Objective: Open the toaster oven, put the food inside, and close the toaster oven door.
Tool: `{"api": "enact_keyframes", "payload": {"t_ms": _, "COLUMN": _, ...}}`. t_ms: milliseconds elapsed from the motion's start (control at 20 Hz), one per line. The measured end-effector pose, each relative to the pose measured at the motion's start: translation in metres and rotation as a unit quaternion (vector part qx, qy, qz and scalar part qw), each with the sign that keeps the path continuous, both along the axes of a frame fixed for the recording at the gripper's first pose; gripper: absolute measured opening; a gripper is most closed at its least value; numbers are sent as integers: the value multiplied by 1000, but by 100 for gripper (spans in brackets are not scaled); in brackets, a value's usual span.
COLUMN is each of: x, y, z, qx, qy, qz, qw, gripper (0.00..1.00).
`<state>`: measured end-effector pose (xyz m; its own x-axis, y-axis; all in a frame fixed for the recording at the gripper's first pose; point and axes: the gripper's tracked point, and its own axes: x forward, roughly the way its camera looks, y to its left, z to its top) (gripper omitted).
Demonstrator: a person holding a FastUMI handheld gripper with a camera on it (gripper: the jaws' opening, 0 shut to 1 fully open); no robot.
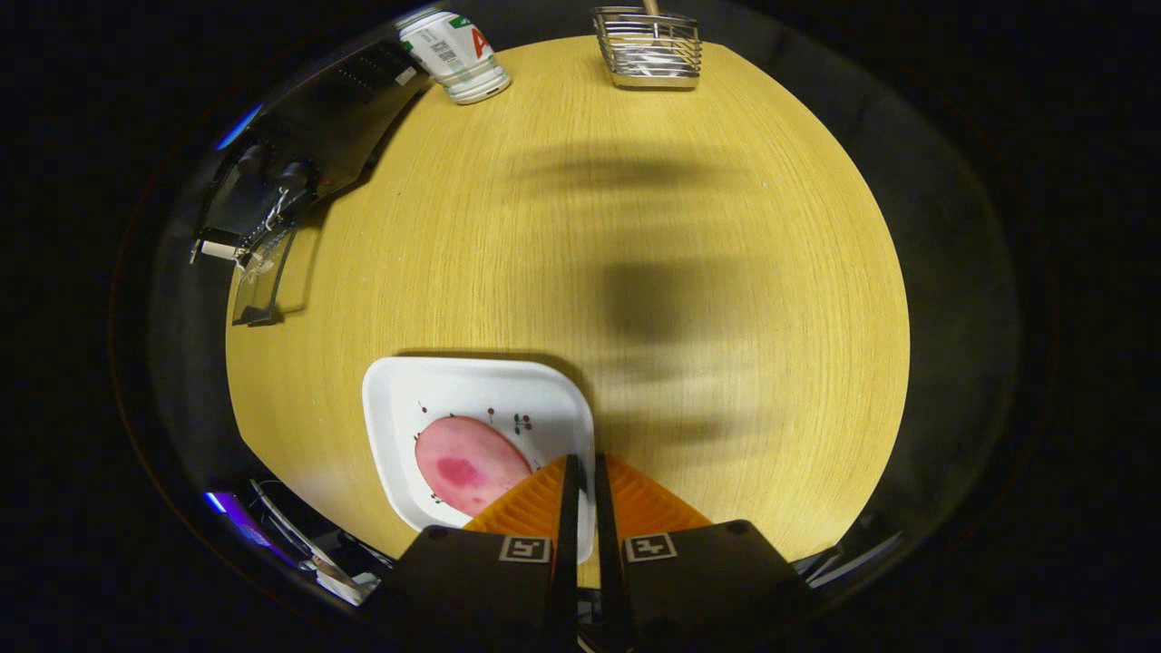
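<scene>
Food (467,464) looks thin, soft, slippery on plate (399,390); pinch its edge. Gripper (580,464) fingers nearly closed, holding nothing.

Can (456,54) and wire basket (648,47) (well apart) on wooden table (635,227)

can (456,54): red letter "a" legible | rest of label too small to read; nothing else legible

The gripper (580,467) is held high and tilted down, looking along its own length. Its jaws stand nearly together, with just a thin slit between them and nothing caught in it. The fingertips (570,472) point toward the far side.
</scene>
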<state>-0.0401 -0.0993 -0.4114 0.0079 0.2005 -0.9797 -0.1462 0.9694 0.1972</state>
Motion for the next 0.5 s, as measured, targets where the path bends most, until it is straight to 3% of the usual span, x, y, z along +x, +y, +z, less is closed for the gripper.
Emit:
{"api": "enact_keyframes", "payload": {"t_ms": 50, "x": -5, "y": 3, "z": 5, "qx": 16, "qy": 3, "qz": 2, "qw": 1000, "gripper": 16}}
{"api": "enact_keyframes", "payload": {"t_ms": 100, "x": -1, "y": 4, "z": 0, "qx": 27, "qy": 1, "qz": 1, "qw": 1000, "gripper": 9}}
{"api": "enact_keyframes", "payload": {"t_ms": 200, "x": -1, "y": 2, "z": 1, "qx": 56, "qy": 12, "qz": -27, "qw": 998, "gripper": 5}}
{"api": "enact_keyframes", "payload": {"t_ms": 500, "x": -6, "y": 3, "z": 22, "qx": 159, "qy": 27, "qz": -155, "qw": 975, "gripper": 5}}
